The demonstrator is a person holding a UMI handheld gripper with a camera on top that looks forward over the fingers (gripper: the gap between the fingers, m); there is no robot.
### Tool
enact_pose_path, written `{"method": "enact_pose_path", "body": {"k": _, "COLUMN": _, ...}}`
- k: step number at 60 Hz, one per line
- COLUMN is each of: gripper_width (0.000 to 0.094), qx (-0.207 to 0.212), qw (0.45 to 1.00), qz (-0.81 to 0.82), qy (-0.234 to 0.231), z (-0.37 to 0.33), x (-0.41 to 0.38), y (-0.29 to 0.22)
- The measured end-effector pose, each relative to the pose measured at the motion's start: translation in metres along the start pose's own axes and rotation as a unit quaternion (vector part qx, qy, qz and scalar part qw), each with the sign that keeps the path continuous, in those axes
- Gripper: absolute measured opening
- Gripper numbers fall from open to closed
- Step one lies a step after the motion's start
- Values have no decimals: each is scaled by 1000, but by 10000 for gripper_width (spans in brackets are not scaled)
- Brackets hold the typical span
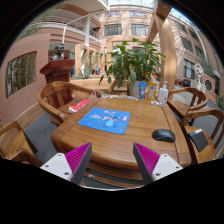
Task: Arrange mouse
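Mouse [163, 135]: lay dark and rounded on the wooden top, right of centre in the frame, ahead of the right finger and apart from it.
Hand-held gripper [113, 158]: sat at the bottom of the frame with its fingers spread wide and nothing between them; the magenta pads [80, 157] faced inward over the near edge of the top.
Counter [125, 143]: a round wooden slatted top filling the middle of the frame, its near rim just under the fingertips.
Blue mat [105, 121]: lay flat at the centre of the frame, left of the mouse and well apart from it.
Red item [79, 104]: rested at the left side of the top, beyond the mat; too small to identify.
White bottle [162, 95]: stood upright at the far right edge of the top, beyond the mouse.
Chairs [57, 97]: wooden, ringed around the top at left and right.
Potted plant [134, 62]: stood leafy and green beyond the far edge, upper centre.
Buildings [128, 26]: rose pale with rows of windows across the upper frame.
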State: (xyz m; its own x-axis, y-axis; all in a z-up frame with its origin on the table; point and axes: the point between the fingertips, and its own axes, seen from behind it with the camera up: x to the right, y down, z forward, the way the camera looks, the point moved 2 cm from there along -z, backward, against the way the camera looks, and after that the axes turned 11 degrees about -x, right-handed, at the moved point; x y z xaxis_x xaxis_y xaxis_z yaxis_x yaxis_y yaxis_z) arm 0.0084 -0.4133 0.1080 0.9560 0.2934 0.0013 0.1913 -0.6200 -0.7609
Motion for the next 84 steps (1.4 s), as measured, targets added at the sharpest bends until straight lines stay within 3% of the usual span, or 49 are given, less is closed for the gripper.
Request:
{"method": "enact_pose_path", "body": {"k": 10, "gripper_width": 862, "qx": -29, "qw": 996, "qz": 52, "qy": 60, "z": 28, "x": 86, "y": 40}}
{"method": "enact_pose_path", "body": {"k": 23, "gripper_width": 855, "qx": -25, "qw": 989, "qz": 84, "qy": 121, "z": 62, "x": 160, "y": 45}}
{"method": "enact_pose_path", "body": {"k": 84, "gripper_width": 856, "qx": -56, "qw": 972, "qz": 180, "qy": 139, "z": 207, "x": 243, "y": -50}}
